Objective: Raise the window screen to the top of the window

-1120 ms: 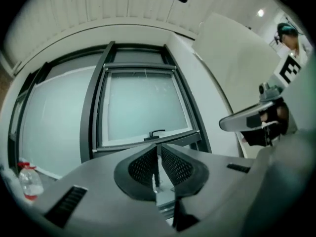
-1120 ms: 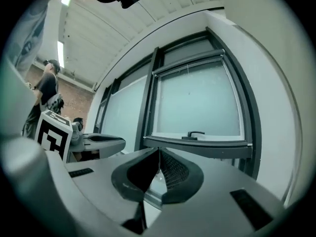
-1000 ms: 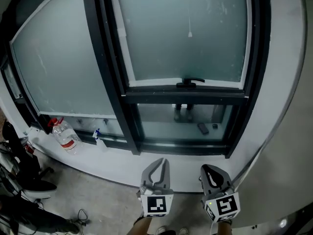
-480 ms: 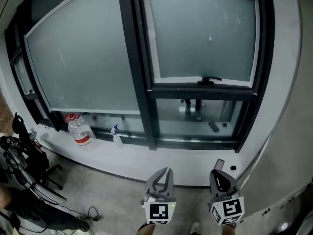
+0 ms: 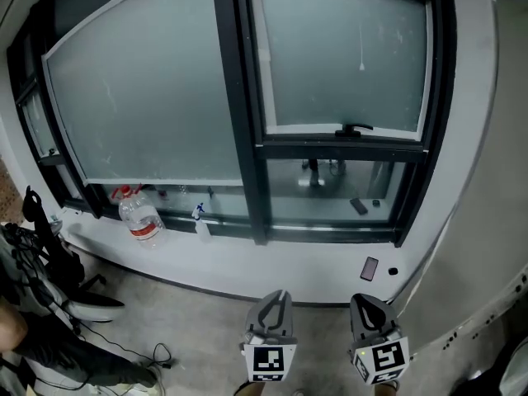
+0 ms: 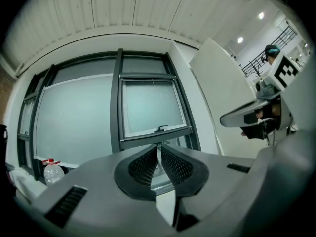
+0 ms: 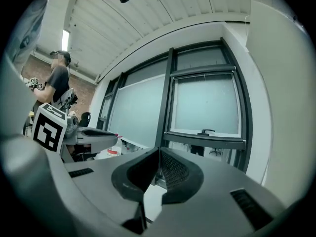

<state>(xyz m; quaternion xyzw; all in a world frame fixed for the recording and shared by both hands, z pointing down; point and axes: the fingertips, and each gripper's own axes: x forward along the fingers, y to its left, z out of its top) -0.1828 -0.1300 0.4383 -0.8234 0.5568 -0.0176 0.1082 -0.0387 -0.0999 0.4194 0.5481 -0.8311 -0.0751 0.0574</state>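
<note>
Down at the near edge of the head view, my left gripper (image 5: 278, 297) and my right gripper (image 5: 364, 301) sit side by side, both pointing level at the far wall. Left jaws: just a sliver apart, the window showing through the slit, nothing between them. Right jaws: pressed together, nothing in them either. Ahead, well apart from both of us, stands the black-framed window (image 5: 239, 139). And there's the pale frosted window screen (image 5: 330, 64), filling the right-hand sash, with its bottom rail and small black handle (image 5: 353, 129) sitting low at the crossbar, so a strip of clear glass shows underneath. A thin pull cord (image 5: 360, 31) hangs from the top in front of the screen. To the left, a wider pane wears the same pale frost. Along the white ledge (image 5: 313, 275) below, a clear plastic bottle with a red cap (image 5: 142, 221) stands far left, a small white spray bottle (image 5: 200, 219) just right of it, and a small dark flat device (image 5: 370, 268) lies at the right end, nearer to me. A black chair (image 5: 58, 262) crowds the floor at the left.
</note>
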